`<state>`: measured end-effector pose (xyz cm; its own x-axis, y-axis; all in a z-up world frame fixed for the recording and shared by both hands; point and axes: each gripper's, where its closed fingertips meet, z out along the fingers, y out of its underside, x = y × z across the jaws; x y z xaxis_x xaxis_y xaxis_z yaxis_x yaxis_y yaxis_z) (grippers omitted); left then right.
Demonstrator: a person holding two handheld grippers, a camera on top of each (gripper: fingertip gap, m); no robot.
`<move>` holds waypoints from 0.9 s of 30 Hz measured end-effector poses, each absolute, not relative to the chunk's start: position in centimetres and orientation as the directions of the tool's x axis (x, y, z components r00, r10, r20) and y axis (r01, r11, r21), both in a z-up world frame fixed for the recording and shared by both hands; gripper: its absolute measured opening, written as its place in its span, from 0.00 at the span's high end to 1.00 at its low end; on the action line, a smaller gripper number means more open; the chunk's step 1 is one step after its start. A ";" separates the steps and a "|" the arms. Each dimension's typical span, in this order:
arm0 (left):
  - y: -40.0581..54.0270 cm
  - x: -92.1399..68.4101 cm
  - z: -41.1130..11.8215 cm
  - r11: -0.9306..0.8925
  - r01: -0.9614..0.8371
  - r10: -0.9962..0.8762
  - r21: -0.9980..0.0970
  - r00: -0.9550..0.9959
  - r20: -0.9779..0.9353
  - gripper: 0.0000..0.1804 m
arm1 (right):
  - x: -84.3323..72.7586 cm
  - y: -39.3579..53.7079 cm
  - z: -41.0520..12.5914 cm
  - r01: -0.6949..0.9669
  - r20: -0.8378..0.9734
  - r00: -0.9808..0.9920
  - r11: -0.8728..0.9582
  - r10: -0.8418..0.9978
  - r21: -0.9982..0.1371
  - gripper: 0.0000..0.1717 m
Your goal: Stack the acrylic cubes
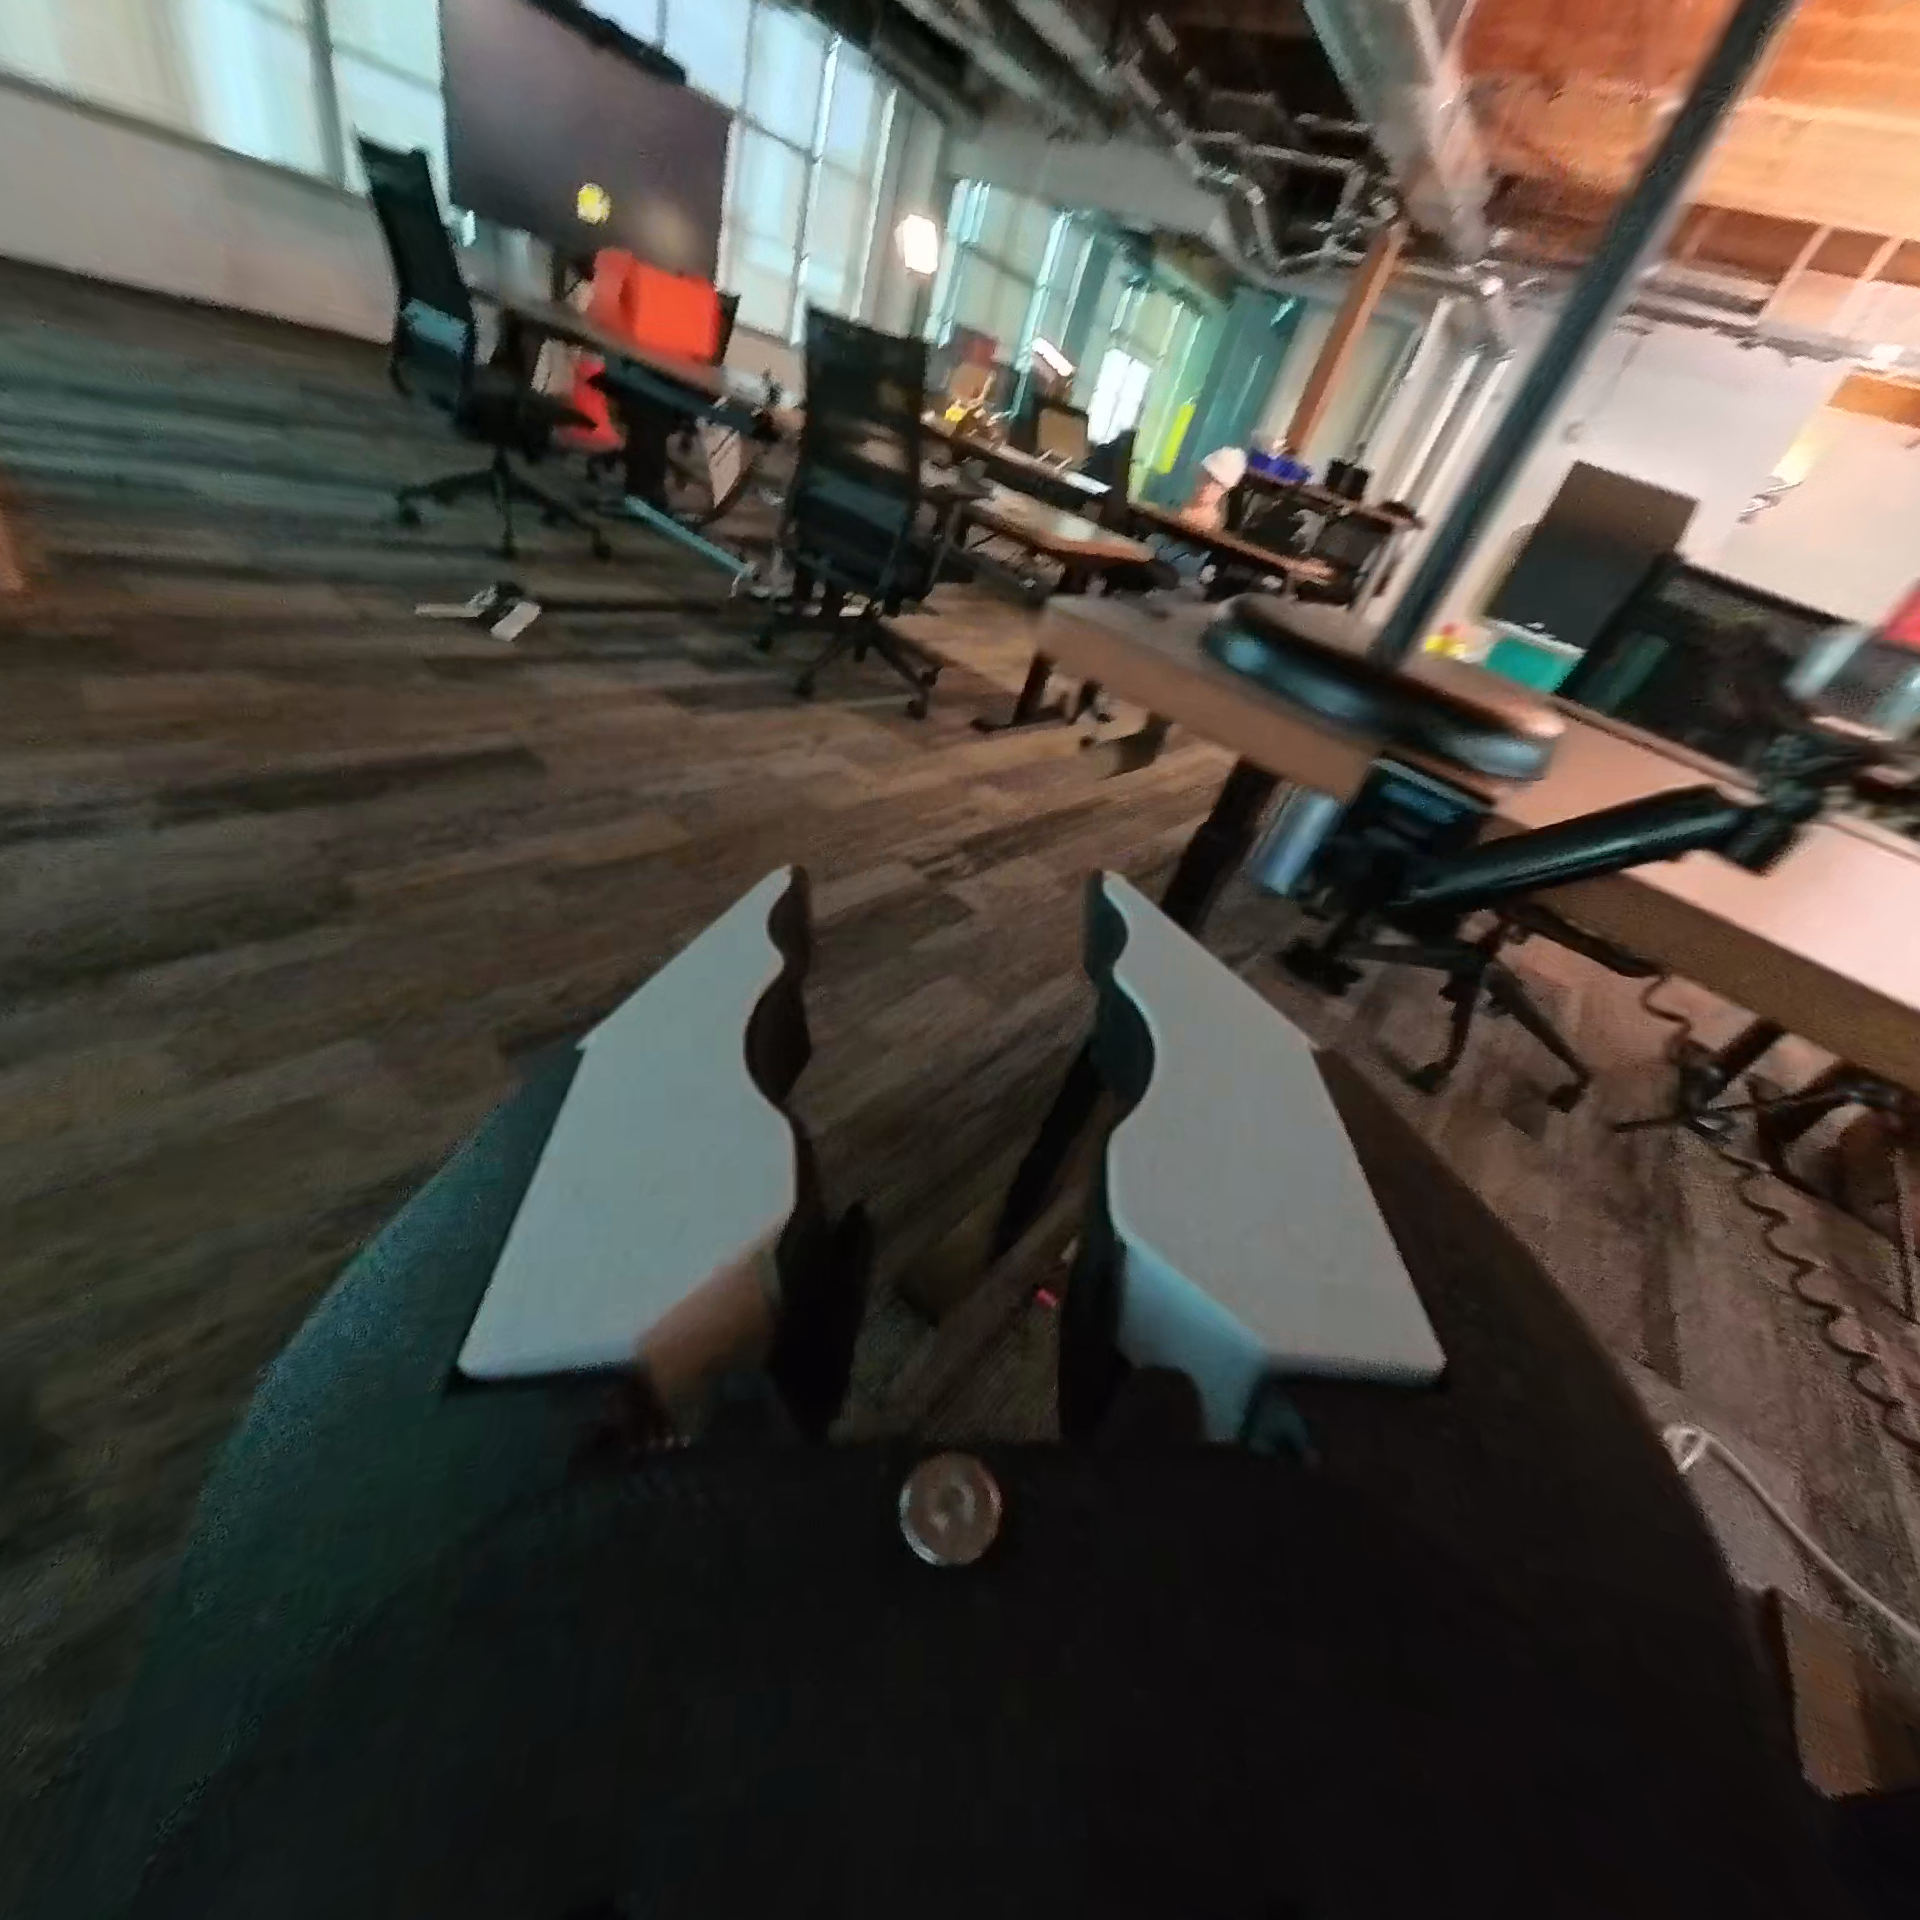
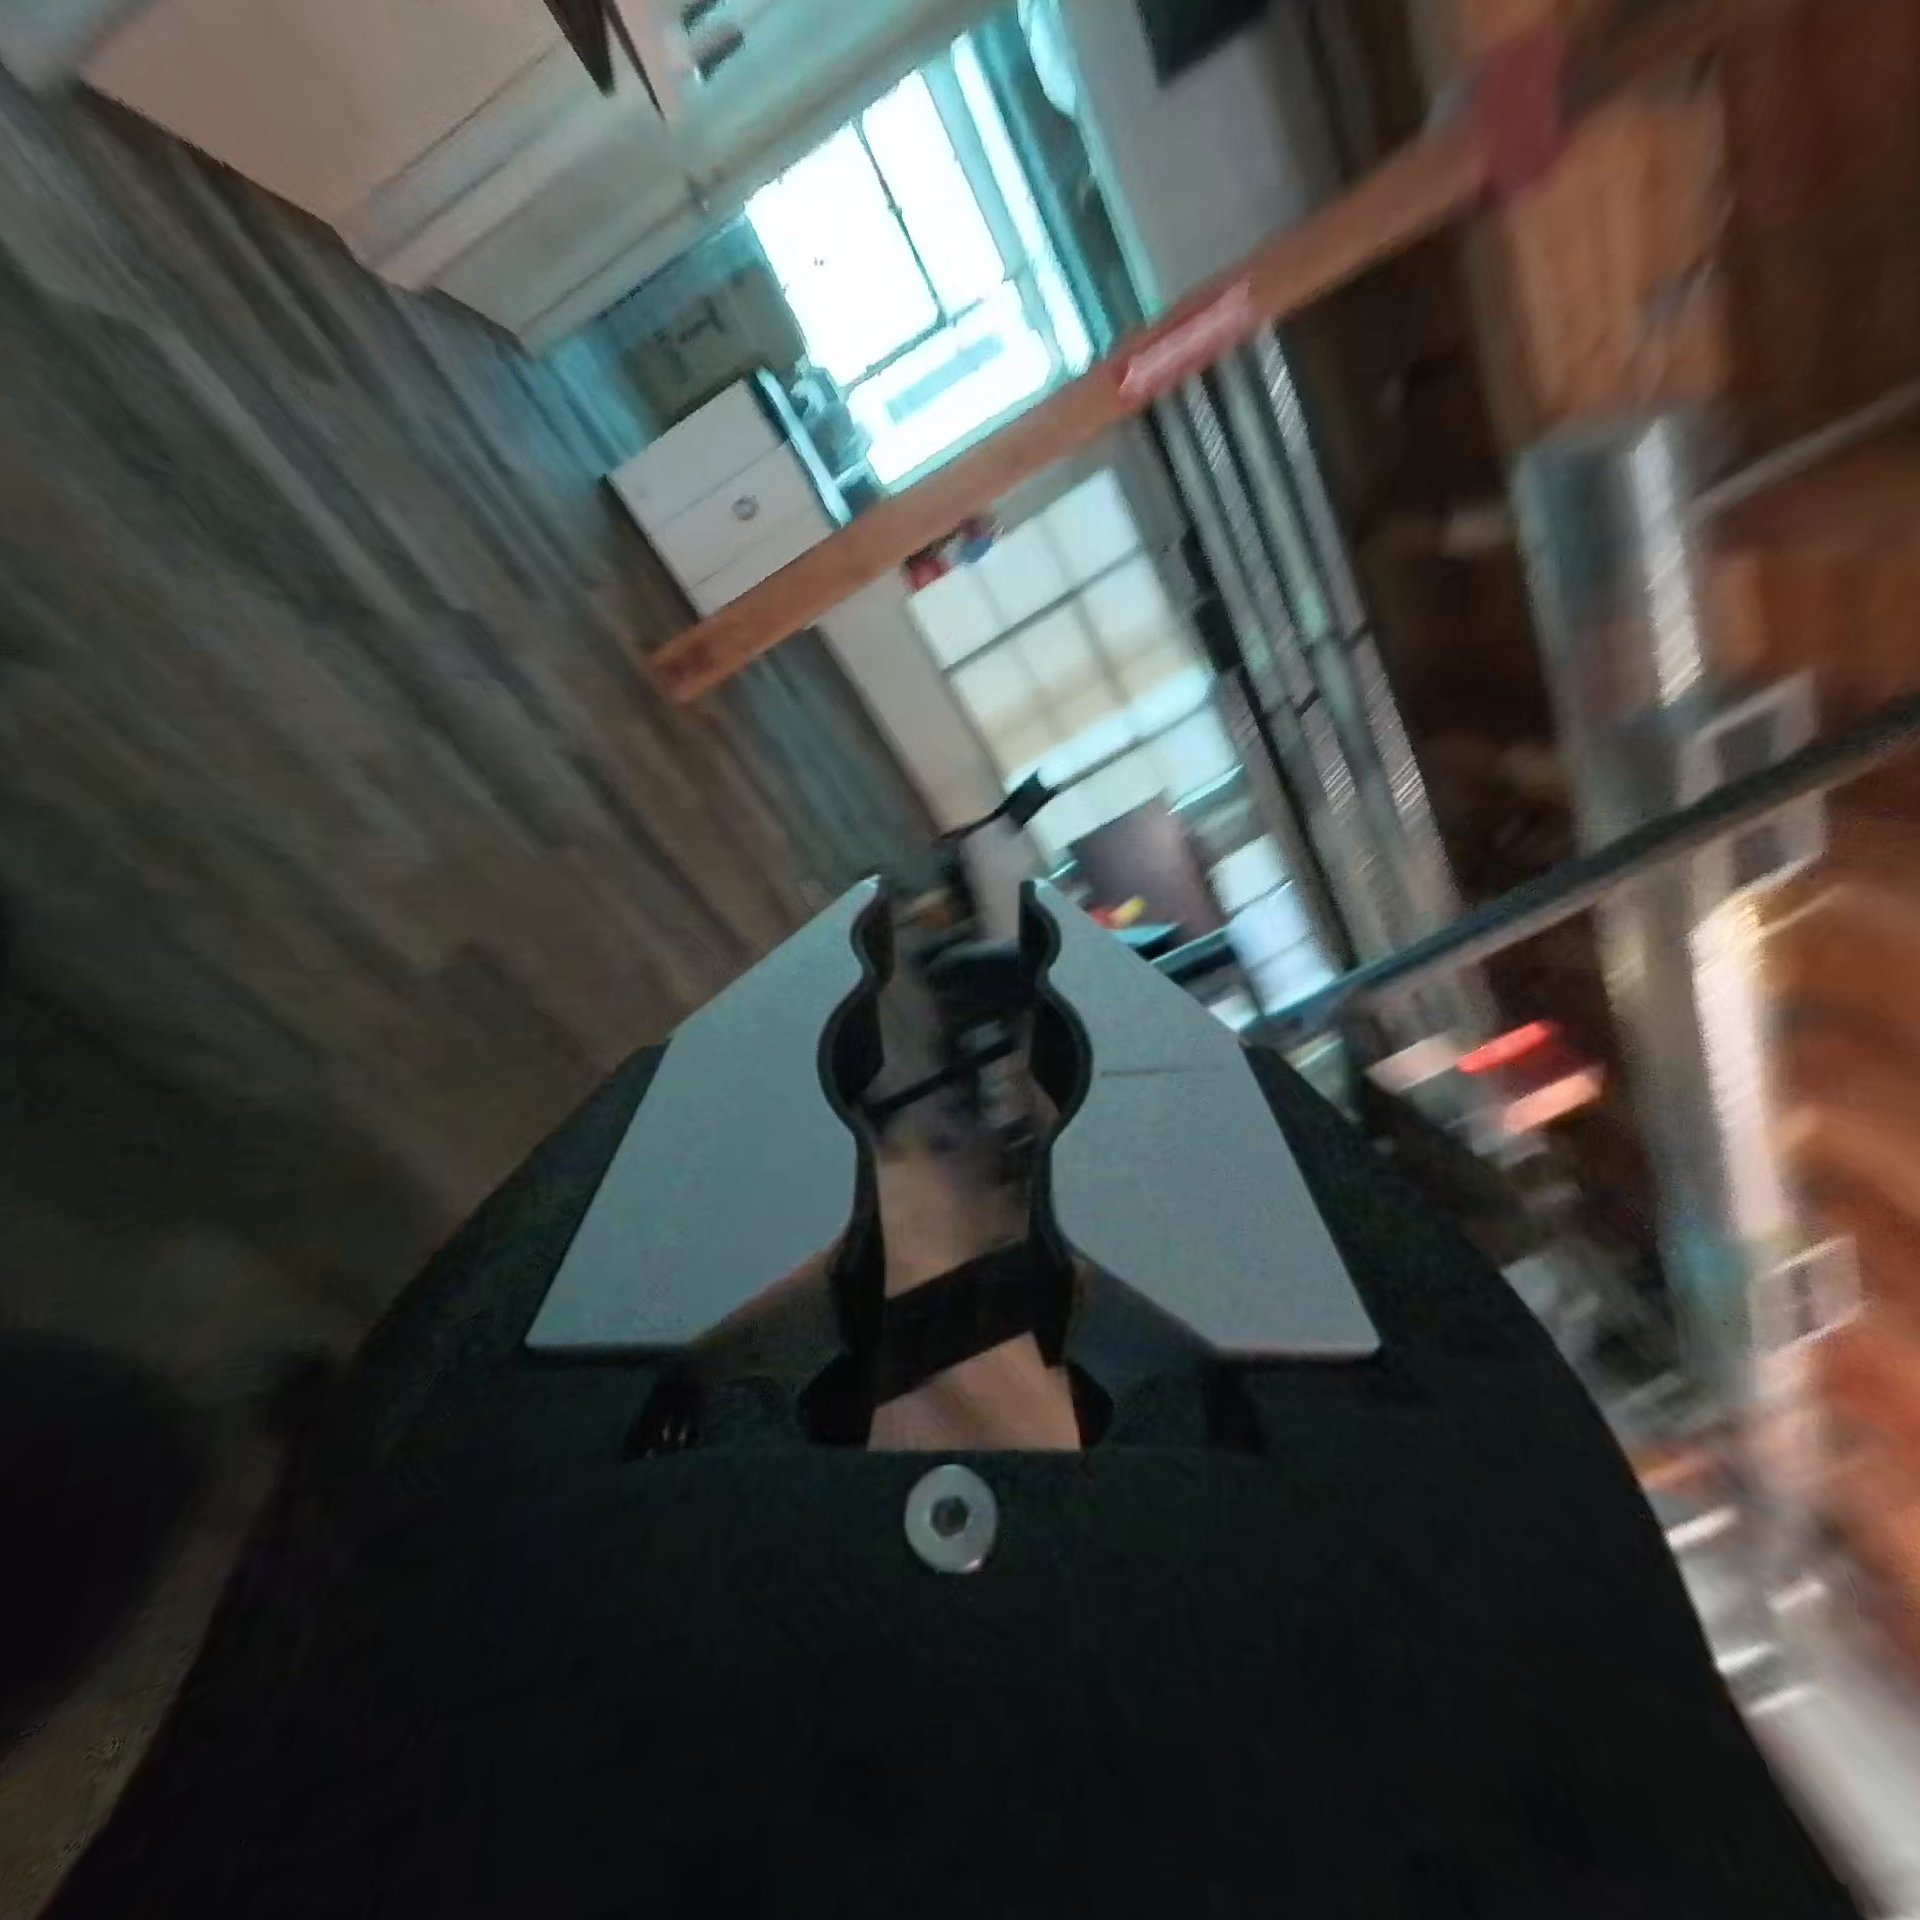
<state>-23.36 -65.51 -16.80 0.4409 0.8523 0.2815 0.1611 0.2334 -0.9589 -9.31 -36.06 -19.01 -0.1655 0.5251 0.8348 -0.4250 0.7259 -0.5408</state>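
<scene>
1. Both claws hang in air, grasping nothing.
2. Left gripper (image 1: pixel 945 894) is spread wide over brown carpet (image 1: pixel 436 852), a wooden table (image 1: pixel 1704 914) far right.
3. Right gripper (image 2: pixel 956 899) stands narrowly parted; the surroundings are blurred.

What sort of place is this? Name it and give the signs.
Probably an open-plan office or lab in a converted industrial building: rows of desks with black office chairs on carpet, a large dark screen, and exposed ducts overhead.
</scene>
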 end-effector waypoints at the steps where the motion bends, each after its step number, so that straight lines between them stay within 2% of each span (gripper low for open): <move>1: -66.7 -23.9 -17.9 0.237 0.180 0.863 -0.955 0.411 0.292 0.71 | -10.2 -36.2 -21.5 -0.358 0.778 -0.225 0.692 0.587 -0.626 0.87; 4: -70.1 -25.9 -22.0 0.258 0.248 0.889 -0.934 0.318 0.330 0.69 | -13.8 -35.7 -28.1 -0.146 0.598 -0.334 0.587 0.728 -0.796 0.87; 6: -71.9 -27.4 -25.3 0.284 0.302 0.891 -0.910 0.267 0.367 0.68 | -16.6 -35.0 -32.1 0.005 0.470 -0.373 0.508 0.800 -0.861 0.87; 10: -74.1 -30.9 -34.4 0.326 0.427 0.890 -0.843 0.162 0.426 0.67 | -22.3 -32.8 -41.1 0.311 0.253 -0.370 0.376 0.894 -0.873 0.85; 14: -73.7 -34.5 -47.2 0.302 0.607 0.895 -0.736 0.085 0.438 0.67 | -27.7 -30.9 -50.8 0.575 0.059 -0.273 0.212 0.960 -0.790 0.83; 16: -72.3 -36.0 -54.2 0.265 0.716 0.888 -0.646 0.081 0.453 0.67 | -30.0 -29.8 -56.3 0.693 0.002 -0.197 0.141 0.980 -0.707 0.81; 19: -69.6 -38.7 -63.9 0.184 0.845 0.869 -0.503 0.100 0.485 0.68 | -32.4 -27.6 -64.8 0.835 0.021 -0.102 0.098 0.995 -0.541 0.80; 22: -67.8 -40.5 -73.8 0.037 0.940 0.881 -0.340 0.130 0.456 0.70 | -34.3 -26.0 -72.0 0.910 0.053 -0.013 0.034 0.998 -0.414 0.79; 25: -66.4 -41.9 -81.5 -0.073 0.971 0.881 -0.228 0.170 0.442 0.72 | -36.1 -25.2 -78.0 0.929 0.059 0.074 -0.047 0.996 -0.366 0.78; 27: -65.6 -42.9 -85.6 -0.062 0.985 0.879 -0.162 0.130 0.458 0.72 | -36.5 -24.6 -81.9 0.940 0.077 0.105 -0.073 0.991 -0.333 0.79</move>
<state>-42.93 -65.63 -85.56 0.1303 0.8792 0.4583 0.9849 -0.0616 -0.1618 -36.47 -24.55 -81.86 0.1048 0.9915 0.0773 0.9402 -0.0734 -0.3326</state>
